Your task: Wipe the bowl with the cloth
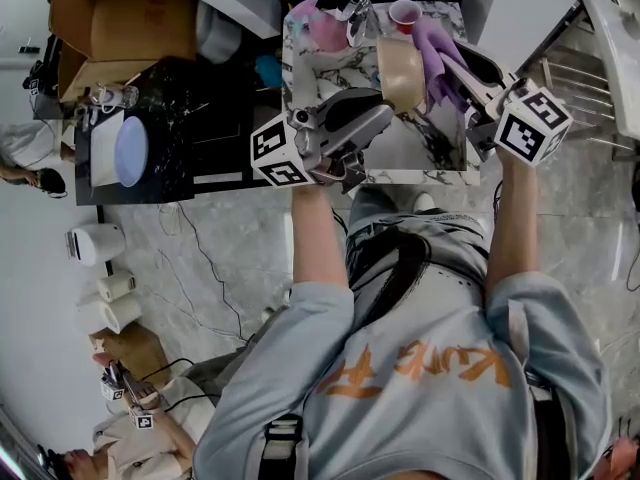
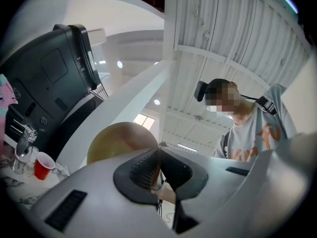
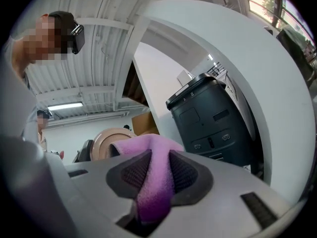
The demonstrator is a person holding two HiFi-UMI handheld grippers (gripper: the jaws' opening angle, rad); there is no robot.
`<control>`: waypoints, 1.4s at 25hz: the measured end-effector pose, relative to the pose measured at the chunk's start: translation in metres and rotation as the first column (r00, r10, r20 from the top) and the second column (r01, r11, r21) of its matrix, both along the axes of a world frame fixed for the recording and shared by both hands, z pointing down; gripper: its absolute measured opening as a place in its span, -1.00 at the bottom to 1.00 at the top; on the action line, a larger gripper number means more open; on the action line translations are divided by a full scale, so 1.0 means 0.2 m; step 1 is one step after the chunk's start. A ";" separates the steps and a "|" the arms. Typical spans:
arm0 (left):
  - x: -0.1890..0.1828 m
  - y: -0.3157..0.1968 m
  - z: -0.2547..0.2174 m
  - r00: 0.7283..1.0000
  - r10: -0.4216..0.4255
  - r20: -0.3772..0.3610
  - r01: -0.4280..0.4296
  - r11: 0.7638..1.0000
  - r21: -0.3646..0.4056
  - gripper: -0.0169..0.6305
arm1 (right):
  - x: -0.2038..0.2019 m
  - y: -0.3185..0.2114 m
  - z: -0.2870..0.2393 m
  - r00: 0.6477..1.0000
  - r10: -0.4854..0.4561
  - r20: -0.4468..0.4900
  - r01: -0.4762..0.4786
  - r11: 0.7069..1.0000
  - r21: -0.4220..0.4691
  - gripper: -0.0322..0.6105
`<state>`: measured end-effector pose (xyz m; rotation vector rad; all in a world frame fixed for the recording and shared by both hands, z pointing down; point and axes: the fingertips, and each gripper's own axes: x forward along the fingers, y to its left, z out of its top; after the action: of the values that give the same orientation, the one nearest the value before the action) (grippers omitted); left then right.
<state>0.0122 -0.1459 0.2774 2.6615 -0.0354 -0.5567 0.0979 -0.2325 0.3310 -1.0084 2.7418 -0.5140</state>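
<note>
fleecy cloth (image 3: 153,177) — smooth bowl (image 1: 400,68), glossy marbled tabletop (image 1: 425,153)

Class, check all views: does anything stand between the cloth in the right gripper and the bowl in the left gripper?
Nothing visible does. The cloth in the right gripper sits right beside the bowl, which the left gripper grips by its rim. The red cup stands farther back.

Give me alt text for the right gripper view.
The right claw is clamped on a purple cloth that bulges out between its pads. Behind the cloth is a tan bowl, and a dark machine stands at right.
</note>
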 end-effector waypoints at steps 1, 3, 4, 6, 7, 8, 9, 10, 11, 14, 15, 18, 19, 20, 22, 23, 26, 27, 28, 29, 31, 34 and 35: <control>0.00 -0.02 0.00 1.000 -0.015 -0.003 0.015 1.000 -0.007 -0.86 | -0.01 0.00 0.02 1.000 0.000 -0.013 -0.001 1.000 -0.010 -0.51; 0.00 -0.04 0.00 0.999 -0.035 0.004 0.035 0.999 -0.014 -0.86 | -0.03 0.00 0.04 0.999 -0.009 -0.031 0.008 1.000 -0.028 -0.51; 0.00 -0.04 0.00 0.999 -0.043 0.008 0.043 0.999 -0.015 -0.86 | -0.04 0.00 0.06 0.999 -0.015 -0.037 0.013 0.999 -0.039 -0.51; 0.00 -0.05 0.01 0.998 -0.059 0.012 0.059 0.998 -0.021 -0.86 | -0.07 0.01 0.08 0.998 -0.031 -0.056 0.027 0.998 -0.058 -0.51; -0.01 -0.06 0.01 0.997 -0.073 0.014 0.074 0.997 -0.027 -0.86 | -0.08 0.01 0.09 0.997 -0.041 -0.066 0.037 0.997 -0.065 -0.51; -0.02 -0.07 0.02 0.995 -0.094 0.018 0.094 0.995 -0.035 -0.86 | -0.09 0.02 0.10 0.996 -0.055 -0.076 0.049 0.996 -0.070 -0.51; -0.03 -0.09 0.03 0.993 -0.119 0.022 0.120 0.992 -0.044 -0.86 | -0.11 0.03 0.11 0.994 -0.070 -0.087 0.064 0.995 -0.075 -0.51; -0.05 -0.11 0.04 0.989 -0.147 0.025 0.148 0.987 -0.056 -0.86 | -0.12 0.04 0.12 0.991 -0.086 -0.099 0.079 0.994 -0.079 -0.51; -0.06 -0.13 0.05 0.985 -0.171 0.030 0.173 0.983 -0.068 -0.86 | -0.13 0.05 0.13 0.989 -0.100 -0.111 0.091 0.992 -0.083 -0.51; -0.10 -0.15 0.09 0.975 -0.211 0.072 0.216 0.973 -0.079 -0.86 | -0.15 0.06 0.18 0.982 -0.111 -0.150 0.096 0.990 -0.104 -0.51; -0.11 -0.14 0.10 0.972 -0.216 0.098 0.223 0.972 -0.071 -0.86 | -0.15 0.05 0.20 0.980 -0.107 -0.169 0.087 0.989 -0.118 -0.51; -0.15 -0.13 0.13 0.961 -0.219 0.168 0.229 0.972 -0.044 -0.86 | -0.12 0.02 0.27 0.971 -0.073 -0.227 0.035 0.985 -0.167 -0.51; -0.16 -0.13 0.14 0.957 -0.221 0.190 0.232 0.972 -0.039 -0.86 | -0.10 0.02 0.29 0.971 -0.057 -0.231 0.015 0.983 -0.182 -0.51; -0.17 -0.12 0.16 0.950 -0.225 0.216 0.238 0.971 -0.035 -0.86 | -0.09 0.01 0.31 0.973 -0.040 -0.228 -0.006 0.981 -0.194 -0.51; -0.20 -0.13 0.21 0.929 -0.239 0.283 0.257 0.966 -0.029 -0.86 | -0.05 -0.02 0.33 0.975 0.001 -0.222 -0.050 0.975 -0.216 -0.51; -0.20 -0.13 0.24 0.916 -0.245 0.318 0.268 0.963 -0.029 -0.86 | -0.03 -0.03 0.34 0.973 0.024 -0.227 -0.076 0.972 -0.224 -0.51; -0.21 -0.15 0.34 0.874 -0.252 0.416 0.297 0.954 -0.045 -0.86 | 0.02 -0.07 0.38 0.955 0.088 -0.283 -0.158 0.959 -0.235 -0.51; -0.21 -0.16 0.37 0.856 -0.250 0.452 0.307 0.950 -0.056 -0.86 | 0.03 -0.07 0.40 0.949 0.099 -0.299 -0.174 0.956 -0.236 -0.51; -0.21 -0.17 0.42 0.835 -0.245 0.493 0.318 0.946 -0.069 -0.86 | 0.04 -0.07 0.41 0.947 0.104 -0.303 -0.180 0.955 -0.238 -0.51; -0.22 -0.19 0.47 0.806 -0.237 0.543 0.332 0.940 -0.082 -0.86 | 0.04 -0.08 0.41 0.949 0.105 -0.296 -0.180 0.954 -0.240 -0.51; -0.23 -0.21 0.60 0.720 -0.216 0.660 0.369 0.924 -0.100 -0.86 | 0.03 -0.08 0.41 0.954 0.105 -0.281 -0.177 0.953 -0.244 -0.51; -0.26 -0.24 0.76 0.582 -0.191 0.790 0.415 0.906 -0.087 -0.86 | 0.03 -0.09 0.41 0.955 0.109 -0.275 -0.180 0.952 -0.248 -0.51; -0.27 -0.25 0.79 0.560 -0.184 0.808 0.424 0.902 -0.088 -0.86 | 0.04 -0.09 0.42 0.955 0.113 -0.273 -0.184 0.951 -0.250 -0.51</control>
<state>-0.0411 -0.1958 0.4357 2.3964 -0.7978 0.5582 0.1060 -0.2502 0.4143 -1.4296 2.8338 -0.8062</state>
